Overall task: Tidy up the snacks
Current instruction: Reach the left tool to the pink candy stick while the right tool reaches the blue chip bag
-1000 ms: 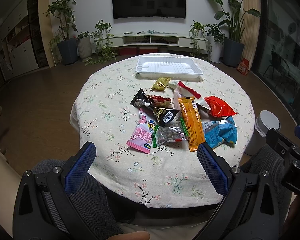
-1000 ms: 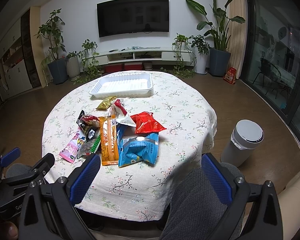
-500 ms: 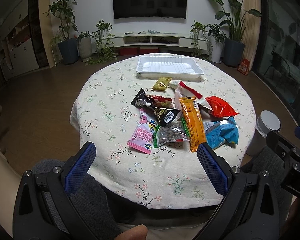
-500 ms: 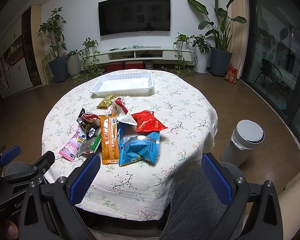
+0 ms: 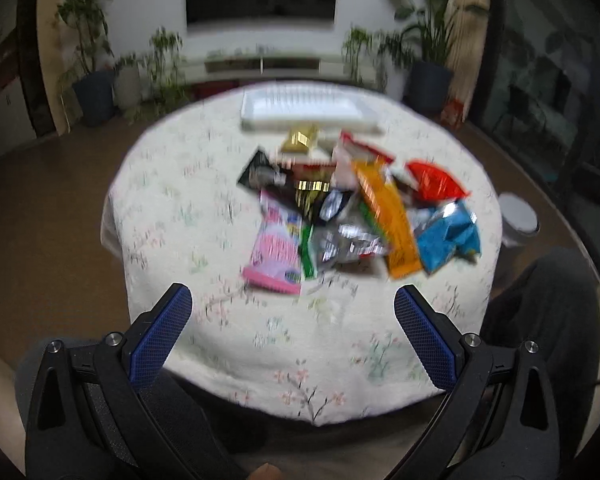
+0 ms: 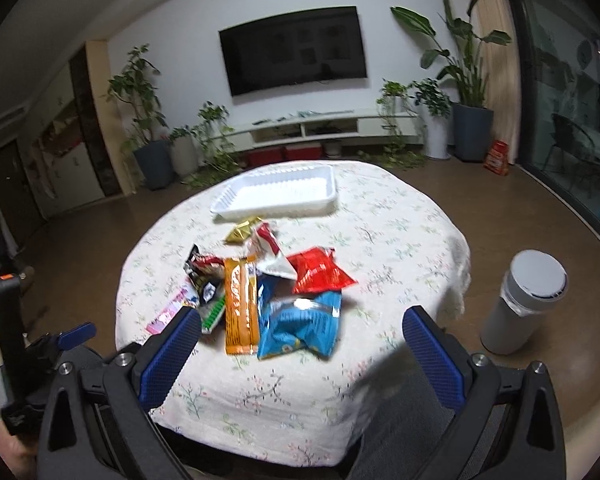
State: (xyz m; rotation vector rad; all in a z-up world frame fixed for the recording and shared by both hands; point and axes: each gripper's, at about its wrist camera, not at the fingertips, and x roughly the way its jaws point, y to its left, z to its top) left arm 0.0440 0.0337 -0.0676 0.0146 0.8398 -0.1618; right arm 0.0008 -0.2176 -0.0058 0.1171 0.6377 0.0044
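Note:
Several snack packets lie heaped mid-table on a floral cloth: a pink packet (image 5: 274, 250), an orange bar (image 5: 388, 220), a blue bag (image 5: 448, 236), a red bag (image 5: 434, 182) and a small gold packet (image 5: 300, 138). Behind them sits an empty white tray (image 5: 308, 110). My left gripper (image 5: 292, 316) hangs open over the table's near edge, nothing between its fingers. My right gripper (image 6: 302, 336) is open too, just short of the blue bag (image 6: 300, 326) and orange bar (image 6: 240, 304). The white tray (image 6: 276, 196) appears at the far side. The left wrist view is blurred.
The round table (image 6: 400, 248) stands in a living room. A white cylindrical bin (image 6: 522, 300) is on the floor to its right. A person's grey-trousered knees (image 5: 540, 312) are at the near edge. Potted plants and a TV shelf line the far wall.
Both grippers have risen and moved forward toward the table; the snack pile looms larger in both views. The left view is now motion-blurred. The jaws stay open, the snacks untouched.

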